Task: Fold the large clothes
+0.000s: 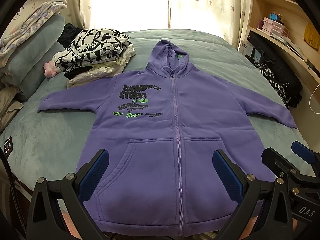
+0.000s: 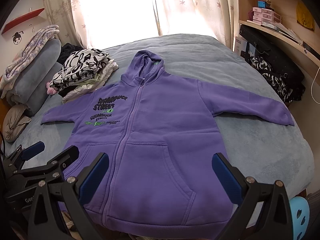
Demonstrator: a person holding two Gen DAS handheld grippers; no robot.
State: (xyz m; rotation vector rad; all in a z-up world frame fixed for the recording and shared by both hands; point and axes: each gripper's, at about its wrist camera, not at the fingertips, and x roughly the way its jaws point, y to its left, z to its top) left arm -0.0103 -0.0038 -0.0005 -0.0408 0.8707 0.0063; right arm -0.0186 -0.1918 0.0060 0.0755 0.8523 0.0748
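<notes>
The bottom hem of the purple zip-up fleece hoodie (image 1: 176,120) ran out of sight beneath the two claws, and its far sleeve cuffs were flattened too thin to read clearly. The one hoodie lay face up, zipped, both sleeves spread, on the grey-blue plush bedspread (image 1: 50,140), hood pointing to twelve o'clock toward the pale flowered curtains (image 1: 210,0).

The left gripper (image 1: 160,172) hung over the hem at six o'clock with its two blue-padded fingers (image 1: 94,172) spread wide, holding nothing. The right gripper (image 2: 160,174) hung likewise over the right pocket, fingers apart and empty; from the left camera only part of it showed at four o'clock.

At ten o'clock sat one stack of folded clothes (image 1: 96,58), topped by a black-and-white lettered piece; how many garments it held I could not count. Beyond it stood a rolled grey-blue blanket pile (image 1: 34,54). At two o'clock a wooden shelf unit (image 1: 280,20) was cut off by the frame, a heap of dark patterned clothing (image 1: 280,84) below it.
</notes>
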